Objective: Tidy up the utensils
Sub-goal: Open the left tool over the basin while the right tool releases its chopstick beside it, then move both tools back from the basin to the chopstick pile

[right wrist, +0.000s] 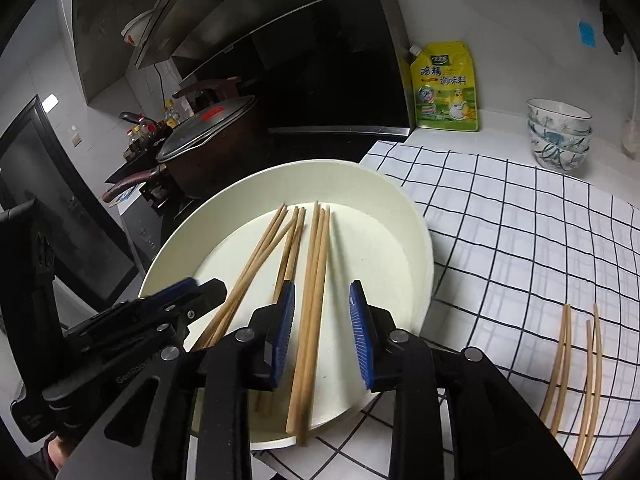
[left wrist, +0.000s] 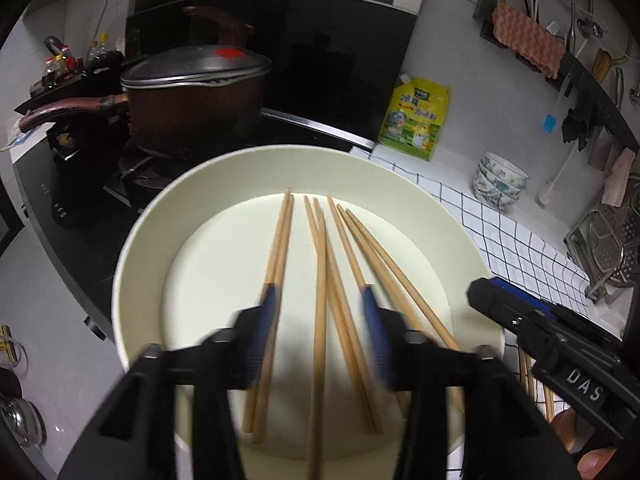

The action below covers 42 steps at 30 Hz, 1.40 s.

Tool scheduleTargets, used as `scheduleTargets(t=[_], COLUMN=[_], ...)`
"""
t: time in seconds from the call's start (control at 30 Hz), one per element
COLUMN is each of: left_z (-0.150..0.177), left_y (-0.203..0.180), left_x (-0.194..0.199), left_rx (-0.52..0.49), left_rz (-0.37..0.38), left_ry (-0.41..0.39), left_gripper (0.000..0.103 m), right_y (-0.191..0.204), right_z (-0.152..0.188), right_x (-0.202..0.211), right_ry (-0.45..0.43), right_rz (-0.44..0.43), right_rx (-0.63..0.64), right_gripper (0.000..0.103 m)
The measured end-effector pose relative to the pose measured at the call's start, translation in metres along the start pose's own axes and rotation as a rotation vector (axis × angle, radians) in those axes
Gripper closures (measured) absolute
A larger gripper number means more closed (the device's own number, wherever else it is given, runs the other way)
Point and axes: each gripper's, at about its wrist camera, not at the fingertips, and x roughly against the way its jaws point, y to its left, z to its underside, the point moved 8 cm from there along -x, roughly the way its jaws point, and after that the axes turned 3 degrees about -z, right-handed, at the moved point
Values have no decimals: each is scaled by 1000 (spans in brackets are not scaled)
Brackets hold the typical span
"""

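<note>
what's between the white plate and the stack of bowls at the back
Only checked cloth, bare of objects, then a strip of white counter before the bowls. The right wrist view shows it best, beyond the plate.

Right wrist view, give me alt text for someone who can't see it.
An open hand-held gripper hovers over wooden chopsticks lying in a cream plate on a checked cloth. More chopsticks lie on the cloth at the right.
</note>
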Motion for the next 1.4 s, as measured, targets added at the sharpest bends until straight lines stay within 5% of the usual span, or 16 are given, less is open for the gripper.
scheduleTargets(t=[1.4], left_z=[21], left_y=[-12], left_x=[55], left_rx=[-44], left_rz=[-39], left_ry=[-53], left_gripper=[30], right_y=[-5], right_z=[28], right_x=[66], right_ry=[-90], right_rz=[36], right_rx=[-33], right_gripper=[72])
